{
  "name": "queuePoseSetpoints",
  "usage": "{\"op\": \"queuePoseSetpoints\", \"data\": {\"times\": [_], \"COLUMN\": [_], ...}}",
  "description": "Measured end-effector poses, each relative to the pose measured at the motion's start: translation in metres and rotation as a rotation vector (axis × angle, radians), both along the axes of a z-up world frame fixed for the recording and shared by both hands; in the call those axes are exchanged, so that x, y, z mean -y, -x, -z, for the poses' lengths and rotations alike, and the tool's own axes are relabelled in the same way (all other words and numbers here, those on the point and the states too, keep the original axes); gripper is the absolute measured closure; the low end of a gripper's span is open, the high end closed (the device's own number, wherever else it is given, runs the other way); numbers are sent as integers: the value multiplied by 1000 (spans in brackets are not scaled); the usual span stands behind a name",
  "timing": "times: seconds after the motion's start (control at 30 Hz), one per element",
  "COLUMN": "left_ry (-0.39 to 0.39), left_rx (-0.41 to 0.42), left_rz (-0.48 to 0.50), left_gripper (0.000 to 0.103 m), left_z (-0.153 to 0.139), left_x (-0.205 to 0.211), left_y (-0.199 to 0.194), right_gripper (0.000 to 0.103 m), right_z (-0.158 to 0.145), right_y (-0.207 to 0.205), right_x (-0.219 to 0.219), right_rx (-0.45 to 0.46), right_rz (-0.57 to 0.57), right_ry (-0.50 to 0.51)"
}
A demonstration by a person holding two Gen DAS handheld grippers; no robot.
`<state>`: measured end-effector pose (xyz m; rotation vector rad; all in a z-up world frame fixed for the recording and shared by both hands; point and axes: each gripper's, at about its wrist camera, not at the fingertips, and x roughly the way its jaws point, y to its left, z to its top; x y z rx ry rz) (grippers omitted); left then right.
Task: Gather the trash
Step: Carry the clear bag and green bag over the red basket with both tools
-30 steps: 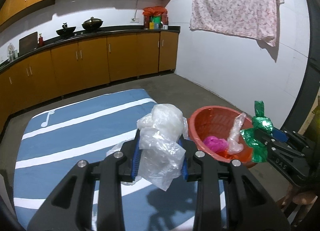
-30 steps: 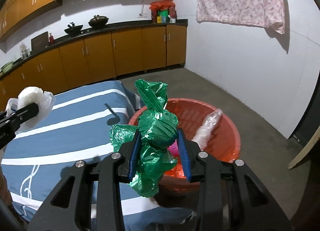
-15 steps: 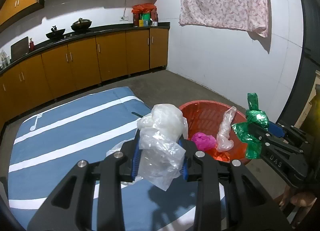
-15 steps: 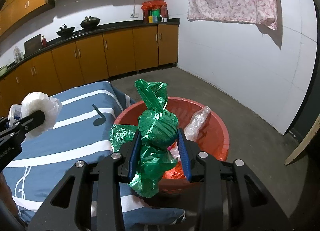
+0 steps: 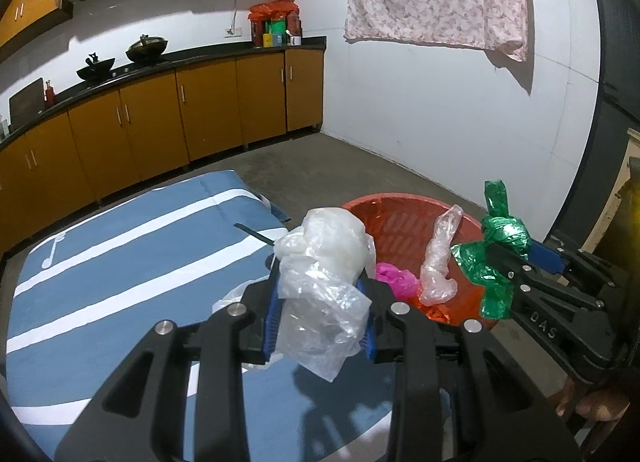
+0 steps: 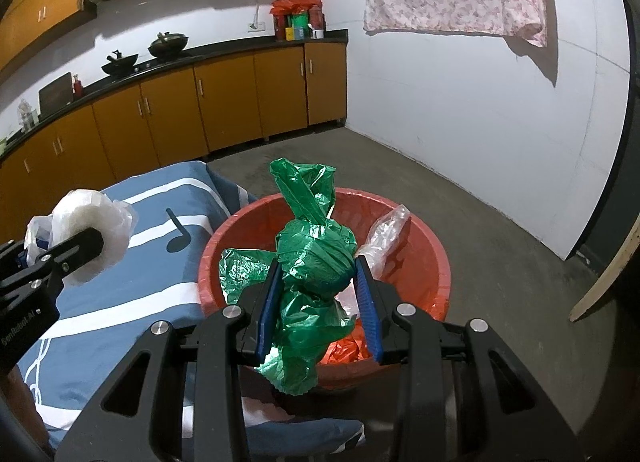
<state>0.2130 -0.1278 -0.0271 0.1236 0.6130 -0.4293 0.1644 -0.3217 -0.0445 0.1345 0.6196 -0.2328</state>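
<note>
Left claw (image 5: 322,302), lower centre of the left wrist view: clamped on a crumpled clear plastic bag (image 5: 324,262), blue pads pressed to both its sides, the wad bulging above the fingertips and a loose flap hanging below. Beyond and to the right of it, a red basket (image 5: 400,214) with a pink scrap (image 5: 394,278) and a twisted clear wrapper (image 5: 438,258) inside. Underneath, a blue cloth with white stripes (image 5: 120,262).

Right claw (image 6: 318,294), lower centre of the right wrist view: closed on a knotted green plastic bag (image 6: 316,258), pinched at its round middle, twisted tail poking up, crumpled end drooping below the pads. Held directly in front of the red basket (image 6: 436,258), over its near rim.
</note>
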Motion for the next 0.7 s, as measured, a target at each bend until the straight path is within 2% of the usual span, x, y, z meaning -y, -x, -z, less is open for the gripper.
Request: {"op": "queuePoseSetpoints", "data": {"times": [0.7], "left_ry": [89], "left_rx": [-84], "left_rz": [103], "left_gripper": [71], "left_z": [22], "left_x": [40], "left_y": [-42], "right_gripper": [66], "right_z": [8], "right_y": [-21], "right_x": [33], "right_rx": [4], "right_rz": [52], "right_ry": [-55]}}
